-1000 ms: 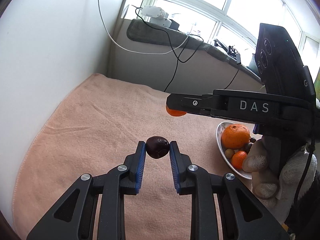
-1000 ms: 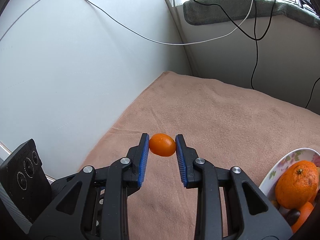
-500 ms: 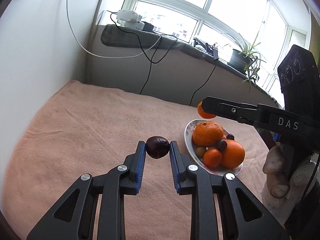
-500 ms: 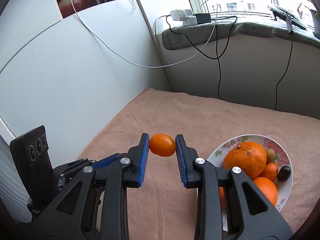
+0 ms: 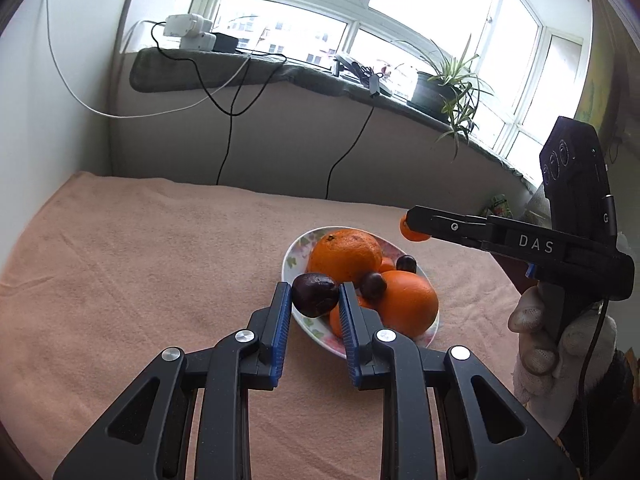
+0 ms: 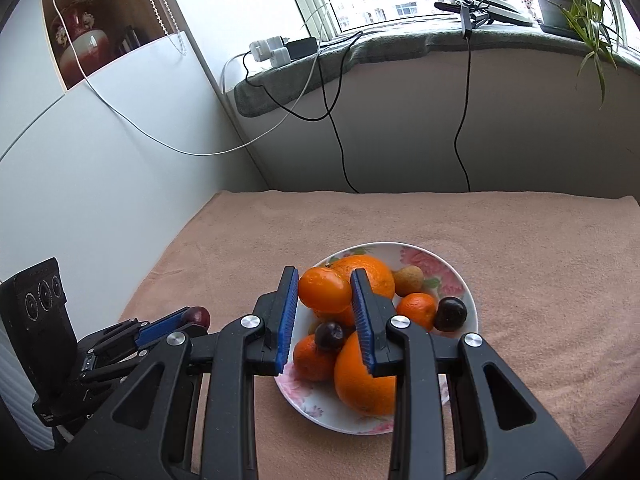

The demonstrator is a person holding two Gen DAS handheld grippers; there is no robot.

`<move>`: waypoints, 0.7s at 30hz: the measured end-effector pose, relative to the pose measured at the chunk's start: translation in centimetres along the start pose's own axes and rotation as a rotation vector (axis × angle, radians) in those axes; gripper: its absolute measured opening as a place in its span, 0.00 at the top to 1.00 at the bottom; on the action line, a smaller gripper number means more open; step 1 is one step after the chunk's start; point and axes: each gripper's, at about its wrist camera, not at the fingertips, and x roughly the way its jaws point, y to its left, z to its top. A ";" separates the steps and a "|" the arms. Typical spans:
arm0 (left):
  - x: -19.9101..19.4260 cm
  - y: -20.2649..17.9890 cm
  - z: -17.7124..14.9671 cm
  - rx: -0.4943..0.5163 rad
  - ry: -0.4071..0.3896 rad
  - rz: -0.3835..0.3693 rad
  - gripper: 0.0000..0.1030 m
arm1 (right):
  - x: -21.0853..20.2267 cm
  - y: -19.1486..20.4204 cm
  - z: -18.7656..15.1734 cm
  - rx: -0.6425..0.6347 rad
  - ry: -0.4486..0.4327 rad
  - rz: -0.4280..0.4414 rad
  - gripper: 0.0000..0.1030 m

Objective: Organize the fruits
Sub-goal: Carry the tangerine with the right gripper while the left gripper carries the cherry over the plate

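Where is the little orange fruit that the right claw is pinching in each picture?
Left wrist view: the small orange fruit peeks out at the tip of the right claw, right of middle, above and right of the flowered plate.
Right wrist view: small orange fruit in the middle, pinched between the blue pads, in front of the plate.
Shared landmark: the flowered plate of fruit on the pink towel.

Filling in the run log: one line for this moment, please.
left tongs: shut on dark purple plum | right tongs: shut on small orange tangerine | both by floral plate
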 end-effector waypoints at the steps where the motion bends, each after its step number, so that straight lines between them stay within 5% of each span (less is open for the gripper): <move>1: 0.3 -0.3 0.1 0.004 0.002 -0.006 0.78 | 0.0 -0.5 0.0 0.008 0.000 -0.007 0.73; 21: 5.5 -4.7 1.8 0.071 0.056 -0.066 0.78 | 2.4 -5.4 0.0 0.074 0.072 0.019 0.72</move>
